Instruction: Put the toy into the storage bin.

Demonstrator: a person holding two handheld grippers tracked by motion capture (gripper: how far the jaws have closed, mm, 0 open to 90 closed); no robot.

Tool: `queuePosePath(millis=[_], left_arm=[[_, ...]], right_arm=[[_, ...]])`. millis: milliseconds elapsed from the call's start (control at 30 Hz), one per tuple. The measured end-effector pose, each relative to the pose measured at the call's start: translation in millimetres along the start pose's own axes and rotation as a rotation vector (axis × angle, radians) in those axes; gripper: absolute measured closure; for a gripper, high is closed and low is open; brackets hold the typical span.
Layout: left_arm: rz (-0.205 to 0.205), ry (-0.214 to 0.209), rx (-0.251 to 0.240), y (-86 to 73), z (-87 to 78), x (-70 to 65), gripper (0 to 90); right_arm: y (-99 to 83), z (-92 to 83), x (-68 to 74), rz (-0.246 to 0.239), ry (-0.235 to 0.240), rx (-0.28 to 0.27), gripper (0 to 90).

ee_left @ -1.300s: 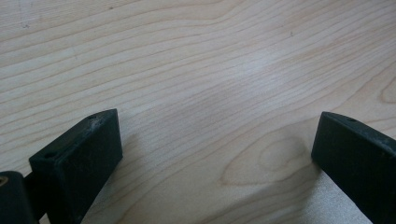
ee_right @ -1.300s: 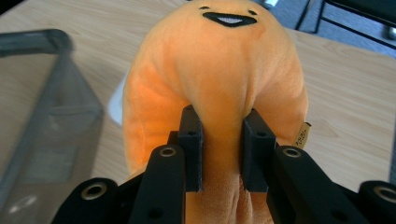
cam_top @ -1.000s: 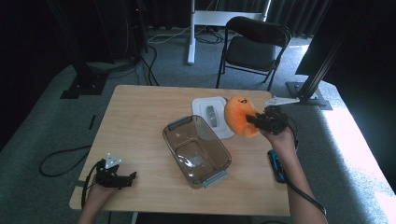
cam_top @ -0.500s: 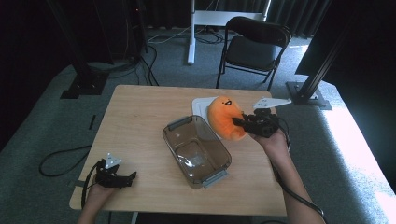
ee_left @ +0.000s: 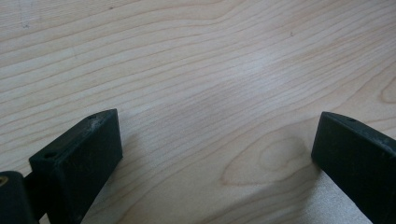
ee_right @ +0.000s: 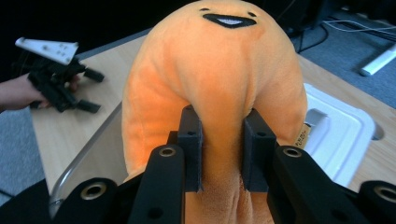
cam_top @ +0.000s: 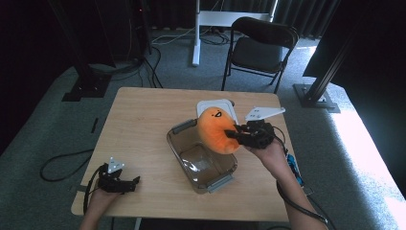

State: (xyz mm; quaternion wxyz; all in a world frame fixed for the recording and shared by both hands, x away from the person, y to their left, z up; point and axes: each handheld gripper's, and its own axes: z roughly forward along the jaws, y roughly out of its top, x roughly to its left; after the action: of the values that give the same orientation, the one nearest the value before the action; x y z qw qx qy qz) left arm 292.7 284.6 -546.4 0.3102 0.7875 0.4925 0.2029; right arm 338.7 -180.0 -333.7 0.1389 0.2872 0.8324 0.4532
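Orange plush makes up the soft toy (cam_top: 218, 130), a rounded, egg-like body with two small dark eyes and a smiling mouth stitched near its top. The right hand-held gripper (cam_top: 233, 134) grasps it, both jaws pinching a fold of fabric low on its back, as the right gripper view (ee_right: 219, 149) shows. The toy hangs in the air over the far rim of the clear plastic container (cam_top: 201, 165), touching neither it nor the worktop (cam_top: 139, 124). A small tag with dark print sits at the toy's side (ee_right: 301, 135), too small to read. Behind the toy lies the white lid (cam_top: 229, 106), flat on the wood. The container's inside looks bare and open from above. The left hand-held gripper (cam_top: 119, 183) rests near the worktop's near-left edge, released, jaws spread over bare wood, well apart from the container.
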Motion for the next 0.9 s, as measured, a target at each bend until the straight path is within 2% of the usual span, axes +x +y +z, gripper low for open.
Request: queuePosePath(millis=[133,300,400,700,900], left_arm=[[0.000,0.000,0.000,0.0,0.0,0.0,2.2],[0.000,0.000,0.000,0.0,0.0,0.0,2.2],[0.000,0.000,0.000,0.0,0.0,0.0,2.2],[0.000,0.000,0.000,0.0,0.0,0.0,2.2],[-0.002,-0.001,0.000,0.0,0.0,-0.1,2.2]], right_arm=[[-0.3,4.7,12.3,-0.021,0.042,0.003,73.2],[-1.9,14.1,25.7,-0.054,0.069,0.033,73.0],[-3.9,19.7,29.6,-0.068,0.085,0.047,72.9],[-16.3,41.8,34.9,-0.070,0.107,0.110,72.7],[-23.8,54.2,36.6,-0.069,0.104,0.161,72.4]])
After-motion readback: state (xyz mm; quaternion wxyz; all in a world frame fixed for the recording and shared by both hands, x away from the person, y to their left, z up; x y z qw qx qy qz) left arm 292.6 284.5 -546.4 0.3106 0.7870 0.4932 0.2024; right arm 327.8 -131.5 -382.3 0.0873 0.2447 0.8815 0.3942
